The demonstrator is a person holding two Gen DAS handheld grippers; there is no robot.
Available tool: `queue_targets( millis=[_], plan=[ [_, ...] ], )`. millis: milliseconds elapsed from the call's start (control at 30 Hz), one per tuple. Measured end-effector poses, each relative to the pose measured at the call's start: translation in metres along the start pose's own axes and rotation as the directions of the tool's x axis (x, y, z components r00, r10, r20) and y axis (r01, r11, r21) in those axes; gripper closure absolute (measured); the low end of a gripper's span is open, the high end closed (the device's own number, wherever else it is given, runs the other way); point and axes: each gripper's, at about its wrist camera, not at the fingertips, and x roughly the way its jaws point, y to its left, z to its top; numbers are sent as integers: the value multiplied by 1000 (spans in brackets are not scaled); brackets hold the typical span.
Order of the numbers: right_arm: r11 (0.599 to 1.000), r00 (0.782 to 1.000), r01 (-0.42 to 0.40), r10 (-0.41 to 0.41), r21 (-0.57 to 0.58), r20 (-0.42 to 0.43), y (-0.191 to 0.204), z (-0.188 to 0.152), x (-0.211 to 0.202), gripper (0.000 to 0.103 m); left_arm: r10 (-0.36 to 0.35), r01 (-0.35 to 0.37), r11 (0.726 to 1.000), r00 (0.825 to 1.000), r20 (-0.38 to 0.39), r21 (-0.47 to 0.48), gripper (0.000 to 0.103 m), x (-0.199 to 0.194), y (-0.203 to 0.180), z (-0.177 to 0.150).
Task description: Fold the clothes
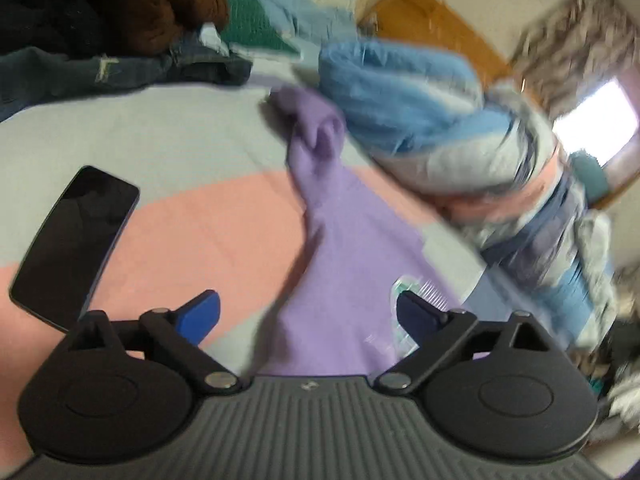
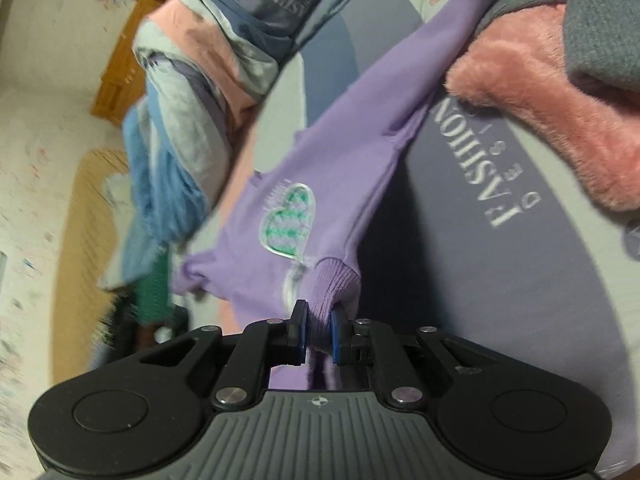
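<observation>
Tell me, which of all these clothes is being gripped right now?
The purple sweatshirt with the green heart print: the right gripper pinches its ribbed cuff. The pink fleece and blue garments lie untouched.

Soft matt cloth on the purple sweatshirt [image 2: 344, 148], with a ribbed knit cuff [image 2: 334, 284] and a glossy, faceted heart patch [image 2: 290, 220]. Fluffy, long-piled plush on the pink garment [image 2: 560, 100]; flat matt felt-like grey fabric [image 2: 600, 12] over it. Smooth printed cotton on the bed sheet [image 2: 500, 280]. Glossy black glass on the phone [image 1: 76, 240]. Matt black plastic with shiny metal rivets on the right gripper [image 2: 319, 336]; blue rubbery pads on the left gripper [image 1: 308, 316] fingers [image 1: 202, 314].
</observation>
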Motion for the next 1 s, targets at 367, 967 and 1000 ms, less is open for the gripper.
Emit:
queue_targets(
  millis=[367,967,1000],
  plan=[
    [999,999,-44,44,30,16,4,-3,-5,92,-318,80,818,889,-331,-570,7,22,92,-83],
    [995,996,-90,89,38,26,17,3,-10,92,-367,171,479,930,-19,-861,79,86,112,-99],
    [995,996,-86,85,42,29,15,2,-10,92,-369,162,514,928,-46,-842,79,87,111,-95]
  ],
)
